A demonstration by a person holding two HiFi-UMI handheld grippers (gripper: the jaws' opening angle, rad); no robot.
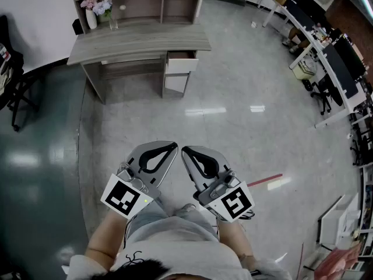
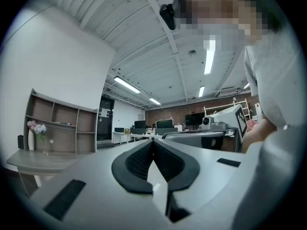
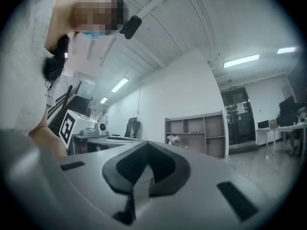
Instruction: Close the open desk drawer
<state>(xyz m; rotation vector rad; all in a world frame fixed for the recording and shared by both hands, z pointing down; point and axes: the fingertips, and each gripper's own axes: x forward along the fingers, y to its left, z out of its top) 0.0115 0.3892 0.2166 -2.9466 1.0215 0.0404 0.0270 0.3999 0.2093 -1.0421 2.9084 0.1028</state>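
The grey wooden desk [image 1: 137, 39] stands far ahead against the wall, with a shelf unit on its top. Its top drawer [image 1: 180, 61], white-fronted, is pulled out on the desk's right side. Both grippers are held low, close to the person's body and far from the desk. The left gripper [image 1: 173, 146] points forward with its jaws together and nothing between them [image 2: 153, 141]. The right gripper [image 1: 184, 150] sits beside it, also shut and empty [image 3: 146, 143]. The desk edge [image 2: 29, 160] shows at the left of the left gripper view.
A vase of flowers [image 1: 92, 11] stands on the desk's left end. A black chair [image 1: 13, 92] is at the far left. Rows of office desks with monitors [image 1: 326, 45] run along the right. A red tape strip [image 1: 265, 181] lies on the glossy floor between me and the desk.
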